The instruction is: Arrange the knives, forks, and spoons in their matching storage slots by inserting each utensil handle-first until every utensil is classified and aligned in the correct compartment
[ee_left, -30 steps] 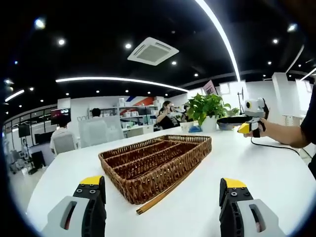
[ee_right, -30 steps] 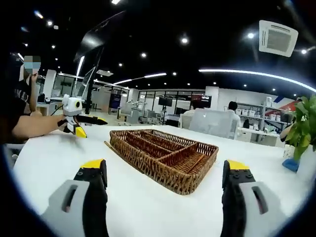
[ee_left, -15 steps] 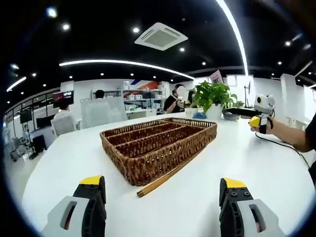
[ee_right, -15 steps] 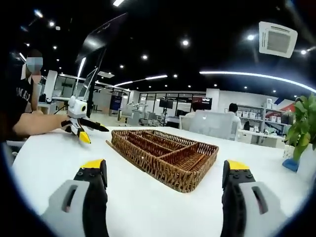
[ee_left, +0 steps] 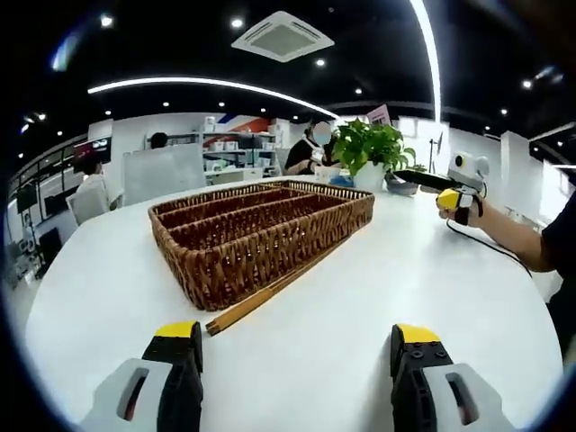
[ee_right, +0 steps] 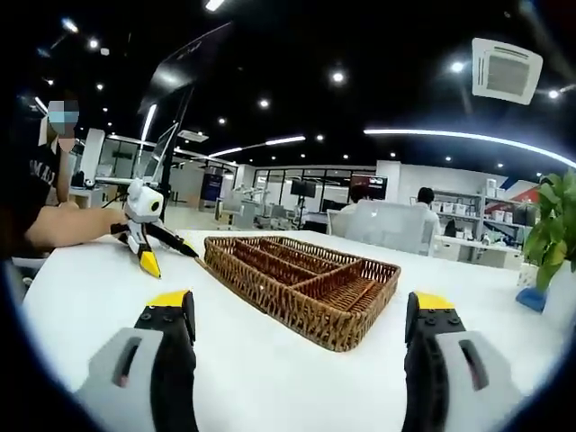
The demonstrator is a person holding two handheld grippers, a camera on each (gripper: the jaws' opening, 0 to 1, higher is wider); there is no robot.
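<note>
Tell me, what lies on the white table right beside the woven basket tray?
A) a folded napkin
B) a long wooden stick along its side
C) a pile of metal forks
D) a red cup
B: in the left gripper view a long wooden stick lies on the table along the near side of the woven basket tray.

Brown wicker tray (ee_left: pixel 236 256) with long slots lies flat; a wooden stick (ee_left: pixel 270 293), perhaps a handle, rests alongside.
</note>
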